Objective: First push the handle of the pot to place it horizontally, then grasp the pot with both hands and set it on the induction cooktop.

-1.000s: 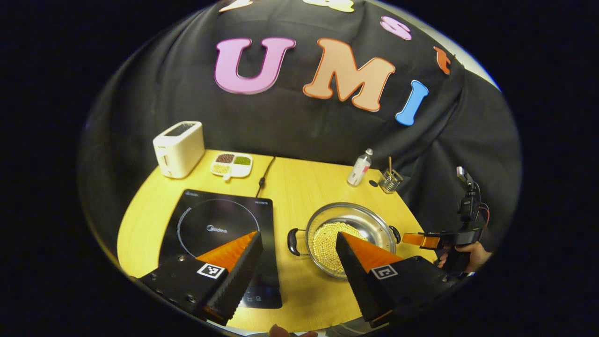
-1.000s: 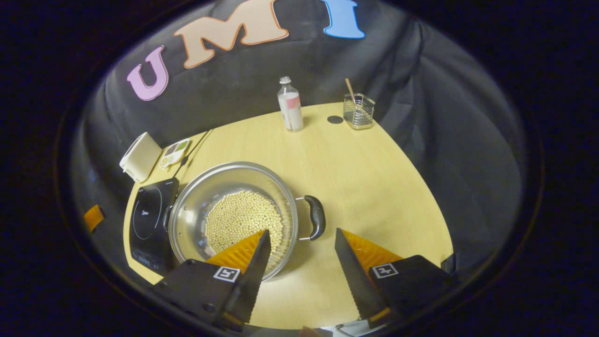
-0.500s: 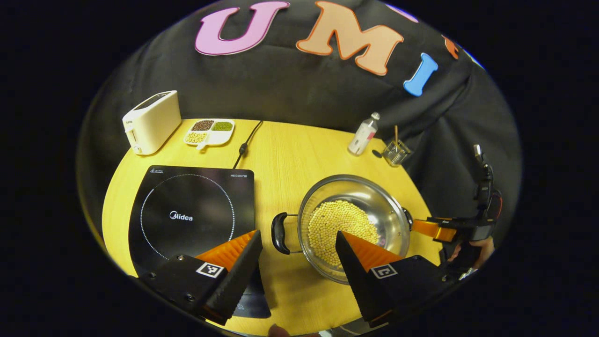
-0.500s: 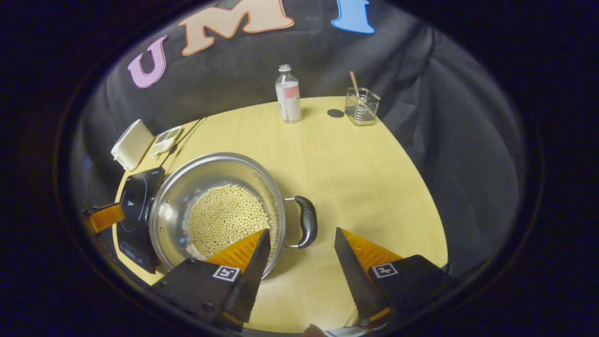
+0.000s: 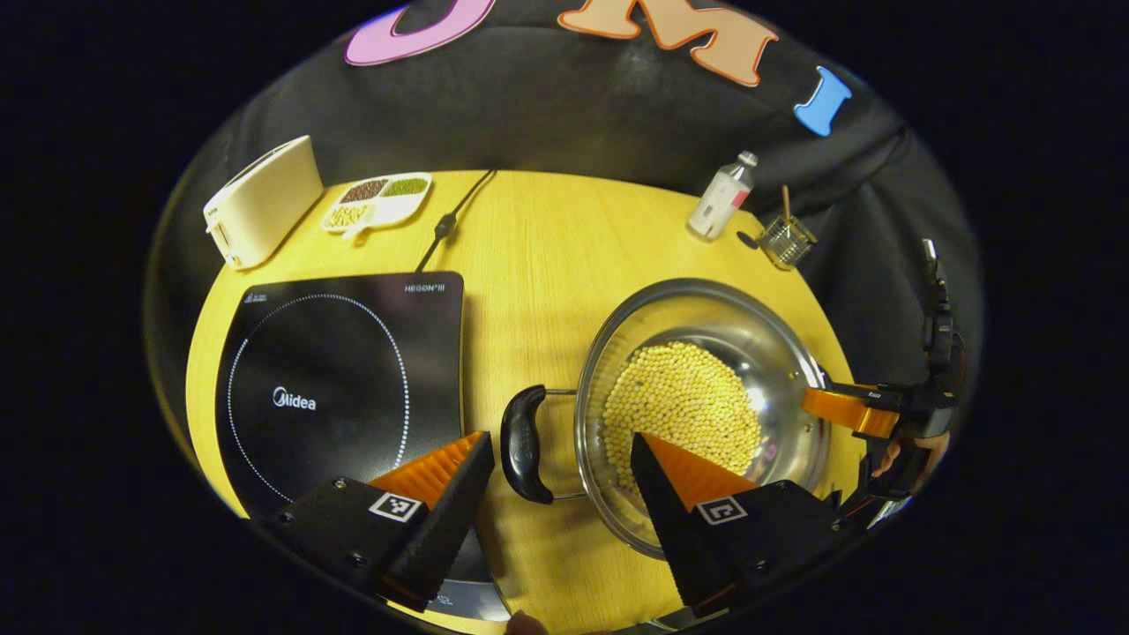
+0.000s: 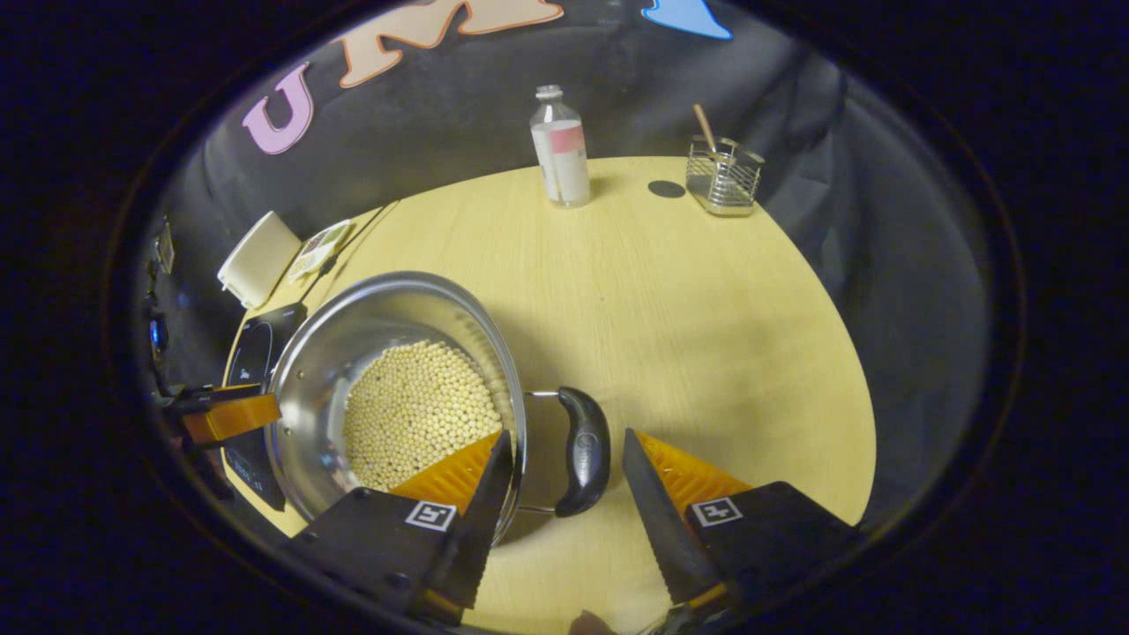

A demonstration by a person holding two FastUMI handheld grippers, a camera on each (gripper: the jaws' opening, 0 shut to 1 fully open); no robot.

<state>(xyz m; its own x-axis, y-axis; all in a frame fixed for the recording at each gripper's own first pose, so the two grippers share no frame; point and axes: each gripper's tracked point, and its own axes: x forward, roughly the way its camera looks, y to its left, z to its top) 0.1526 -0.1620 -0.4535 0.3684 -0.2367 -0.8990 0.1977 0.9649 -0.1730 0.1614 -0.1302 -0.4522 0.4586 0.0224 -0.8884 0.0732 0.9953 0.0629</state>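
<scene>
Silver pot [image 5: 706, 309] with black handles [image 5: 522, 444] holds pale yellow beans [image 5: 684, 406]; black cooktop [image 5: 340, 370] bears a white dotted ring; the surface [image 6: 670, 291] is light wood.

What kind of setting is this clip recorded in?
Most likely a mock kitchen counter staged in a recording booth, not a real home. A wooden table carries an induction cooktop, a toaster and a steel pot of beans, and black cloth hangs close behind the table.
</scene>
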